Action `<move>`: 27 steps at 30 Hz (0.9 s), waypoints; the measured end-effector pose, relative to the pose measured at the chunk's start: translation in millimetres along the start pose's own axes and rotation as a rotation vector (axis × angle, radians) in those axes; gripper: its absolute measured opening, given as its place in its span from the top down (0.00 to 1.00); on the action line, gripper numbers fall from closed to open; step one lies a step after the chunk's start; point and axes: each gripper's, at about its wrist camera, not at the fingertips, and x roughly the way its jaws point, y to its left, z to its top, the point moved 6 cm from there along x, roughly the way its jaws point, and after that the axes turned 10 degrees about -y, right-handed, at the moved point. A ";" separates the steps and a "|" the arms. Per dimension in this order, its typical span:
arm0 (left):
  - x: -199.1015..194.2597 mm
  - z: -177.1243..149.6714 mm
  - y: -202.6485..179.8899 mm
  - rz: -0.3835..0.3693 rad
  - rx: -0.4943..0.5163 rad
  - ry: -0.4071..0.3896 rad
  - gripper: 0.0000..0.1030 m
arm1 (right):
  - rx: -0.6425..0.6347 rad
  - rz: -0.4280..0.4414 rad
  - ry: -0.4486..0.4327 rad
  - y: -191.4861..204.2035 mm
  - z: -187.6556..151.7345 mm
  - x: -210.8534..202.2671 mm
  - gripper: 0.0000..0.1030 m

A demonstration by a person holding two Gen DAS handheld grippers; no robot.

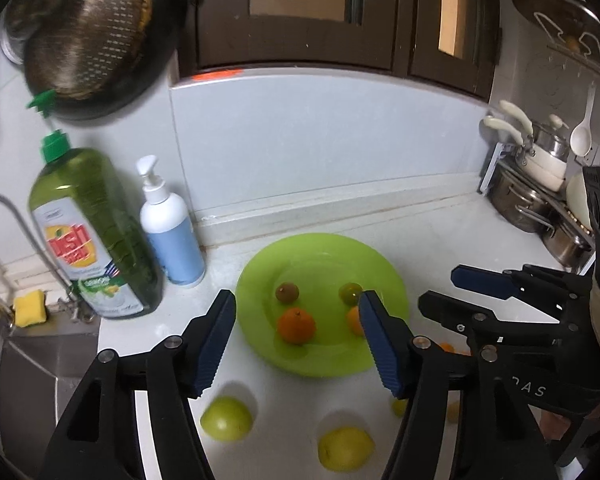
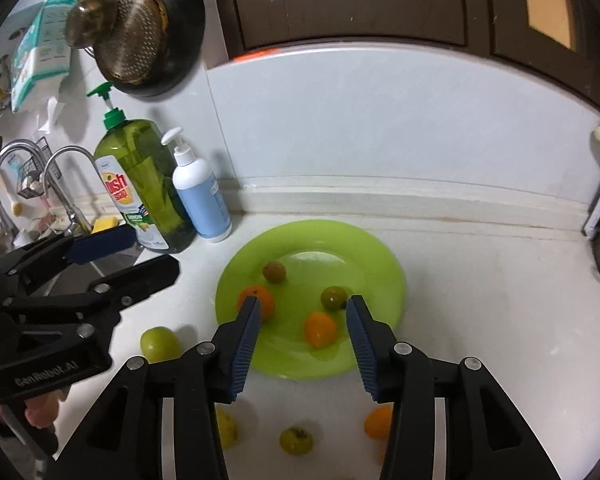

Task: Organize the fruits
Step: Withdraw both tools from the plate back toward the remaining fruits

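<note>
A lime-green plate (image 1: 320,256) sits on the white worktop (image 1: 440,240) near the back wall, and four small fruits rest in it: an orange tangerine (image 1: 296,325), a second orange fruit (image 2: 320,329), a brownish-green round fruit (image 1: 287,293) and a darker green one (image 2: 334,298). The left gripper (image 1: 298,338) hovers over the near edge of the plate with its jaws spread wide and nothing between them; the right gripper (image 2: 302,334) hangs likewise above the plate's front, jaws released and empty. On the bare worktop in front of the plate lie more fruits: a green apple (image 1: 226,418), a yellow lemon-like fruit (image 1: 346,449), a small greenish-yellow fruit with a stem scar (image 2: 296,441) and an orange one (image 2: 378,422) partly hidden behind the right gripper's finger. To the left stands a green dish-soap bottle (image 1: 92,232) whose label reads "Dish" over a second, unclear word, with "LEMON" lower down; just beside it is a white and blue pump bottle (image 1: 172,228), its print too small to read. In the right wrist view, the left gripper's body bears the words "GenRobot.AI". A yellow sponge (image 1: 29,307) sits by the sink tap (image 2: 60,184), and a perforated metal colander (image 1: 86,36) hangs on the wall above.
</note>
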 end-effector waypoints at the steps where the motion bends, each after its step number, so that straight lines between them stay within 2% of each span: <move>1: -3.0 -1.5 -2.0 0.000 -0.003 -0.003 0.37 | 0.004 -0.003 -0.007 2.5 -2.6 -6.2 0.56; 5: -21.7 -12.9 -6.1 0.006 -0.006 -0.014 0.35 | 0.003 -0.017 -0.024 8.0 -13.3 -25.8 0.52; 14: -58.1 -44.9 -14.4 0.035 -0.004 -0.047 0.32 | 0.045 -0.062 -0.065 8.5 -41.5 -64.9 0.51; 21: -69.7 -69.4 -22.3 0.052 0.025 -0.050 0.30 | 0.075 -0.130 -0.048 -3.6 -68.5 -79.0 0.51; 27: -72.4 -92.7 -31.5 0.046 0.047 -0.035 0.30 | 0.086 -0.154 -0.013 -9.6 -91.0 -84.6 0.51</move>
